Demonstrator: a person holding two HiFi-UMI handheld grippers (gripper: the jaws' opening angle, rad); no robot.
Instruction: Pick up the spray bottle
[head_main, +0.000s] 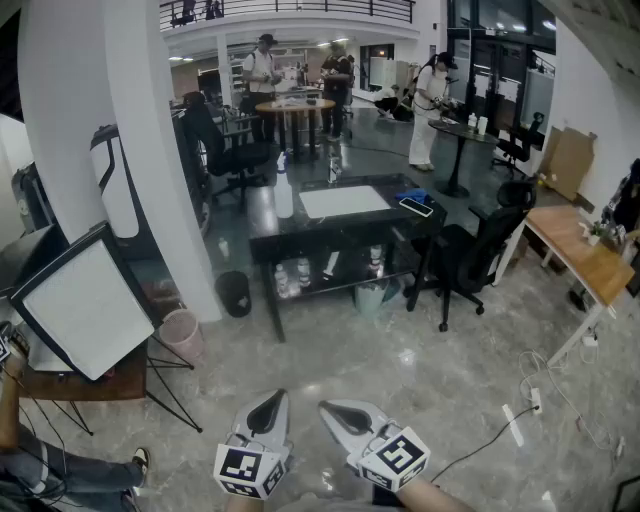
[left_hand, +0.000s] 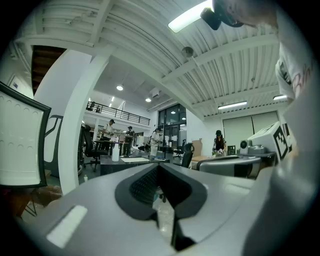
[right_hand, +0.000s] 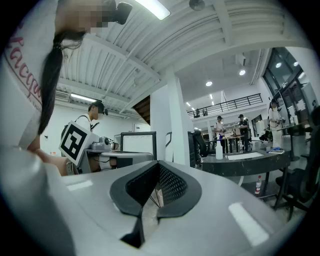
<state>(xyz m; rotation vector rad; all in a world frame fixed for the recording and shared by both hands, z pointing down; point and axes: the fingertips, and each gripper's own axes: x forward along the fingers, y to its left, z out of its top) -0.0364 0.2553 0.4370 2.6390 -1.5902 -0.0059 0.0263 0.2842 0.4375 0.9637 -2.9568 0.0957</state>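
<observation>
Nearest the head camera, the left gripper (head_main: 268, 412) and the right gripper (head_main: 345, 415) were held low and side by side over the marble floor (head_main: 420, 370), each with its jaws pressed together and nothing between them. Well beyond them stood a dark tabletop (head_main: 275, 235), and the spray bottle (head_main: 283, 190) stood upright near its left end, beside a white sheet (head_main: 345, 200). In the left gripper view the left gripper (left_hand: 159, 172) showed its pads meeting at the tips on empty air, while the spray bottle (left_hand: 115, 151) appeared small and far off, left of the line of the jaws, on the tabletop (left_hand: 135, 160). In the right gripper view the right gripper (right_hand: 157, 170) was likewise closed and empty, and the spray bottle (right_hand: 218, 150) stood distant, right of the jaws, on the tabletop (right_hand: 245, 161). It looked like pale, smooth plastic, so probably light, fairly stiff and a little slippery. A hold around the body just below the spray head seemed safest. Either pair of jaws would have to open and cross the floor first.
</observation>
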